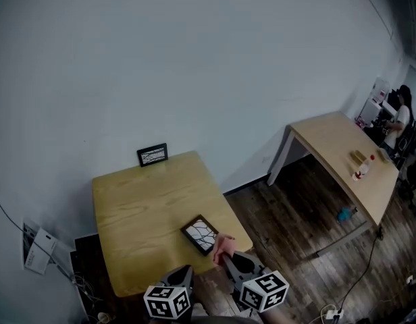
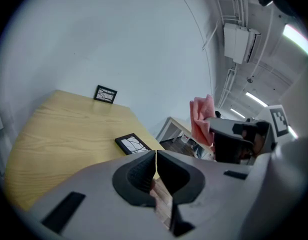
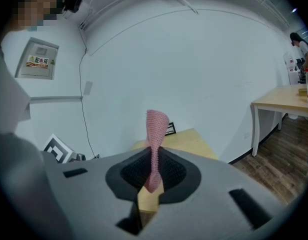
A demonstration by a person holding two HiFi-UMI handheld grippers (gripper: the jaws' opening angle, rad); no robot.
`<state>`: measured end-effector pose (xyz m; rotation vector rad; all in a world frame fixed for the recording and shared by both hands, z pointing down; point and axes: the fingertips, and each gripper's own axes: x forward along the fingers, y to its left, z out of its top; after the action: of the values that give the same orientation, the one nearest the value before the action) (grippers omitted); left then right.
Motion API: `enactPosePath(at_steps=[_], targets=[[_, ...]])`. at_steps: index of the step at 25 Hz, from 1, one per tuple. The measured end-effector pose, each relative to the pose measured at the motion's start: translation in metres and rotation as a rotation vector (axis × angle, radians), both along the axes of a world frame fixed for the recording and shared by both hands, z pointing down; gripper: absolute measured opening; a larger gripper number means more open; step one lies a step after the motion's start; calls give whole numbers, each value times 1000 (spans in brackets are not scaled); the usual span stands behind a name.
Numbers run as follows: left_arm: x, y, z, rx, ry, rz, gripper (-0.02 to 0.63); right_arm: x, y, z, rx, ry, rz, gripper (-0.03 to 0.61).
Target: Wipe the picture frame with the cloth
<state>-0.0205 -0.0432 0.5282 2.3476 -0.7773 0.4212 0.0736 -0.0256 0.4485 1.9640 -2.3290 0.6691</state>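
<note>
Gripping a pink waffle-weave cloth (image 3: 155, 129) between its clenched jaws, the right gripper (image 3: 153, 171) hung just off the near right edge of the light wooden square table (image 1: 127, 208). The cloth stood up out of the pads as a twisted strip, its free end loose above them. Beside it on the left, the left gripper (image 2: 156, 166) was empty, its jaws pressed fully together with nothing between the pads.

Just beyond the two grippers, a small black-rimmed picture frame with a white branching pattern (image 1: 200, 234) lay flat on the table near its near right edge, turned at an angle to that edge. The cloth was near the frame's near corner but, as far as the head view showed, did not touch it. A second small black picture frame (image 1: 152, 154) stood upright at the far edge of the table against the pale blue-white wall (image 1: 194, 59). Which of the two the task meant could not be told for certain; the flat one was probably it, being nearest the cloth.

By this reading, the cloth was already in hand and the step was the approach, with no wiping begun. The next move called for lowering the loose cloth end onto the frame's face and stroking across it, pressing lightly so the frame did not slide off the edge. The left gripper could steady the frame's rim.
</note>
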Motion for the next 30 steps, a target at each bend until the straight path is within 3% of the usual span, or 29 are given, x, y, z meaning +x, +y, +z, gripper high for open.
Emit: enactPosePath(at_steps=[9,17,18,20,30], targets=[[11,-18,17,-44,-6,11,6,2,-40,22,-46,22,-45,18],[27,-32,40,-107,-14,-17,8,9,-82,43,-96,50,-160,18],[30,-33,44,-119,-17,-19,15,10,-87,47,-105,54,-182,18],[38,-34,53,-141,-28,-17,125,12,-96,55,-126,60,-225,18],[66,-51,101,-238,-112,-82,175,13,-137,111,-257,112,-425,18]])
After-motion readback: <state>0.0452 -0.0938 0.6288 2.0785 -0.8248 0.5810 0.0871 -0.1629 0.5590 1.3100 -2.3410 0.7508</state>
